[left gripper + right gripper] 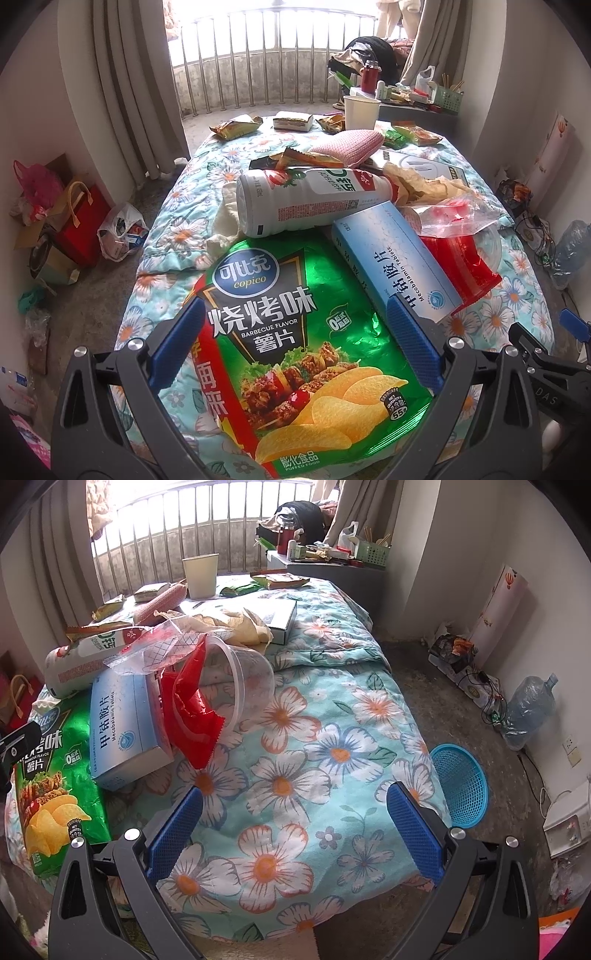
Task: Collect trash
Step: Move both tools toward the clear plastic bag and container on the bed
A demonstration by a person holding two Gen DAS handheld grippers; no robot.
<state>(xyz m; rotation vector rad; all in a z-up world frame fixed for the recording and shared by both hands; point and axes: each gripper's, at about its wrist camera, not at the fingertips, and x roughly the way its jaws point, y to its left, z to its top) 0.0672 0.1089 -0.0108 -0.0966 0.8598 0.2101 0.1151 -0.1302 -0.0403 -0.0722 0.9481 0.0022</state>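
A green Copico chip bag (295, 339) lies on the floral quilt (314, 746). My left gripper (295, 350) is open, its blue fingers either side of the bag, just above it. Behind the bag lie a blue medicine box (399, 258), a white drink bottle (314, 199), a red wrapper (461, 266) and a clear plastic cup (251, 683). My right gripper (295, 830) is open and empty over bare quilt near the front edge. The chip bag also shows at the left of the right wrist view (55, 786).
A blue mesh basket (461, 786) stands on the floor right of the table. A paper cup (200, 575), snack wrappers (236, 127), a pink cloth (347, 146) and a white box (280, 618) lie further back. Bags (81, 221) sit on the floor at left.
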